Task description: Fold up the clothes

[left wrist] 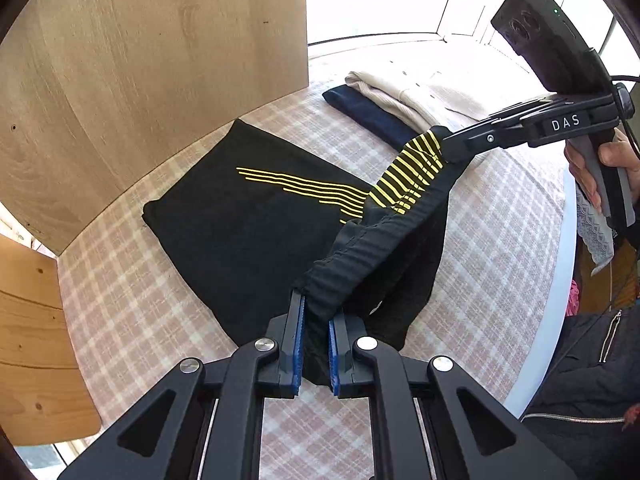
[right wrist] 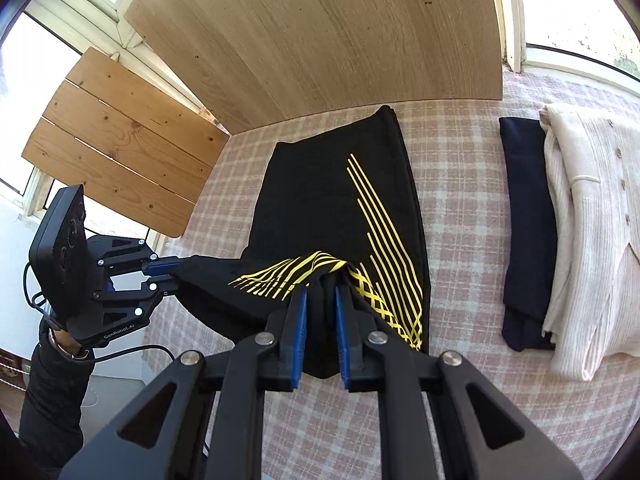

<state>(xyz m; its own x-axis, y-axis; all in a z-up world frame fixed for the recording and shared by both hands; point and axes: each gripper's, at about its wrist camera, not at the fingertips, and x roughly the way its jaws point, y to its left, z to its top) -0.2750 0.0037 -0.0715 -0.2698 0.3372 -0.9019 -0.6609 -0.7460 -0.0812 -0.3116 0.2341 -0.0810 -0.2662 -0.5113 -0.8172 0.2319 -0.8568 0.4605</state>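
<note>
A black garment with yellow stripes (left wrist: 248,216) (right wrist: 320,200) lies on the checked table, its near edge lifted off the cloth. My left gripper (left wrist: 317,304) is shut on the ribbed black hem at one end of that raised edge. In the right wrist view the left gripper (right wrist: 176,274) shows at the left, clamped on the same fabric. My right gripper (right wrist: 321,292) is shut on the striped corner of the edge. The left wrist view shows the right gripper (left wrist: 442,142) holding that corner up above the table. The fabric sags between the two grippers.
A navy folded piece (right wrist: 528,232) (left wrist: 368,114) and a cream ribbed cardigan (right wrist: 592,220) (left wrist: 392,94) lie stacked at the right. A wooden board (right wrist: 320,32) (left wrist: 152,72) stands behind the checked tablecloth (right wrist: 460,208). A slatted wooden chair back (right wrist: 120,152) is at the left.
</note>
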